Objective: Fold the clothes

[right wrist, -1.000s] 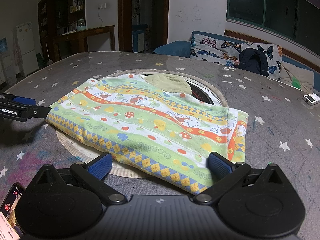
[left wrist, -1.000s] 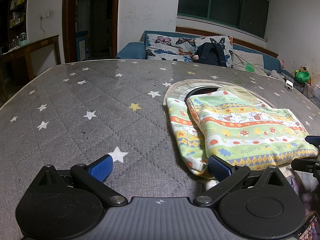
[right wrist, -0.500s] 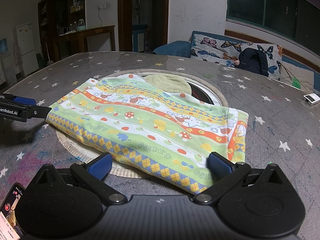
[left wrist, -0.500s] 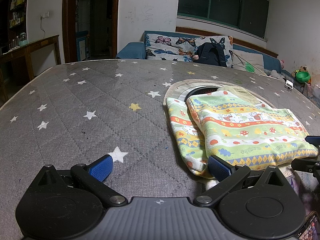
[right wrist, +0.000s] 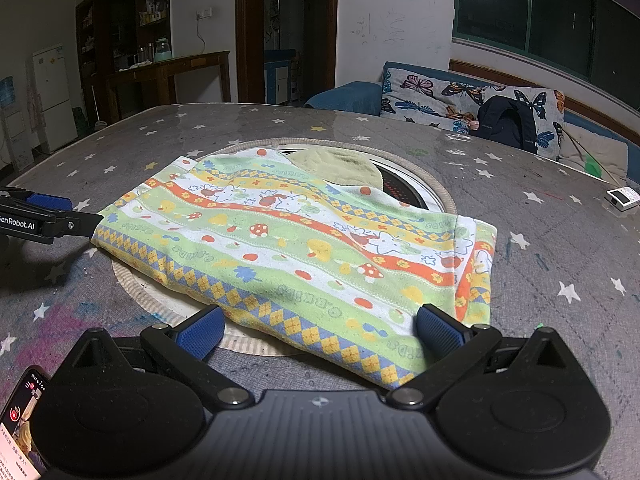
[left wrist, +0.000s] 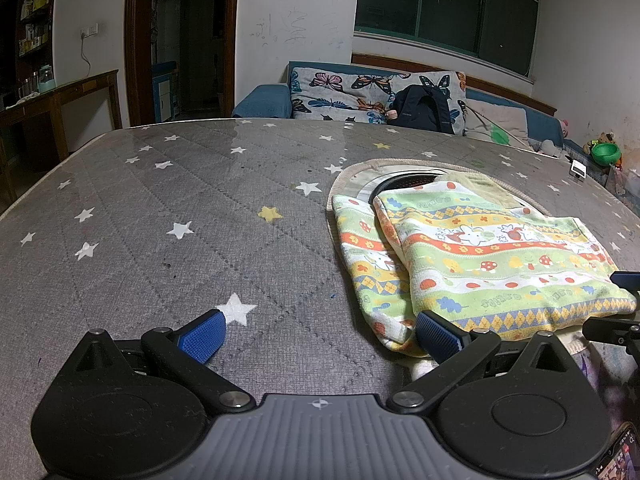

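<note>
The patterned garment (right wrist: 304,256) is lying folded on the star-print table (left wrist: 160,240). Both the left gripper (left wrist: 318,330) and right gripper (right wrist: 318,326) are gaping wide, holding nothing. Only the right wrist view is showing a white fridge (right wrist: 50,96).

phone (right wrist: 20,420) cropped, garment's (right wrist: 304,248) underside hidden

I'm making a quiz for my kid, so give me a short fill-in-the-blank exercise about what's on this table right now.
1. The folded green, orange and yellow patterned cloth lies on a grey quilted table cover printed with ____.
2. Both the left tool and the right tool have their fingers spread ____.
3. The ribbed pads on the right tool's fingers are coloured ____.
4. The dark backpack leans against a cushion printed with ____.

Missing words: stars; open; blue; butterflies
</note>
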Tool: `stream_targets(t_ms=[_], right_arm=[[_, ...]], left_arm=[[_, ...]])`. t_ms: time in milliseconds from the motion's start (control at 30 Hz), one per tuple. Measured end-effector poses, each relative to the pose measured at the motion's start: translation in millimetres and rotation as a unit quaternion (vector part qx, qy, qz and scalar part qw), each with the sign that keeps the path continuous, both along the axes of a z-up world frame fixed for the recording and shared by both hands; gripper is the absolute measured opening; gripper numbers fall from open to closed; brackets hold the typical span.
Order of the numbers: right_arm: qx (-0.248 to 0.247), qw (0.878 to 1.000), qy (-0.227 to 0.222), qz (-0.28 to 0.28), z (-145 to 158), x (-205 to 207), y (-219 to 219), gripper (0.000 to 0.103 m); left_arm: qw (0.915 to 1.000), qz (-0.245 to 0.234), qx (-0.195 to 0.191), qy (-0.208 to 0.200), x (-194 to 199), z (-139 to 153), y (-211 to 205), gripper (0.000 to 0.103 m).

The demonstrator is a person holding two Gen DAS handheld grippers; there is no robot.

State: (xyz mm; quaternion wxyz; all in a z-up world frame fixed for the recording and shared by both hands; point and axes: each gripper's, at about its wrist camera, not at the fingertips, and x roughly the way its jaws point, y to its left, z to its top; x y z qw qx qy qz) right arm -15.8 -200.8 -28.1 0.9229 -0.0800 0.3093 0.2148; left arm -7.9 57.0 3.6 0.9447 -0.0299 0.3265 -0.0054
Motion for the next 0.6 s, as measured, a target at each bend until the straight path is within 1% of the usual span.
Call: stream_targets(t_ms=[600], right_arm=[[0.0,1.0,0.0,0.0,0.0,0.0,0.0,0.103]], left_arm=[[1.0,0.0,0.0,0.0,-0.2,0.2,-1.1,0.103]])
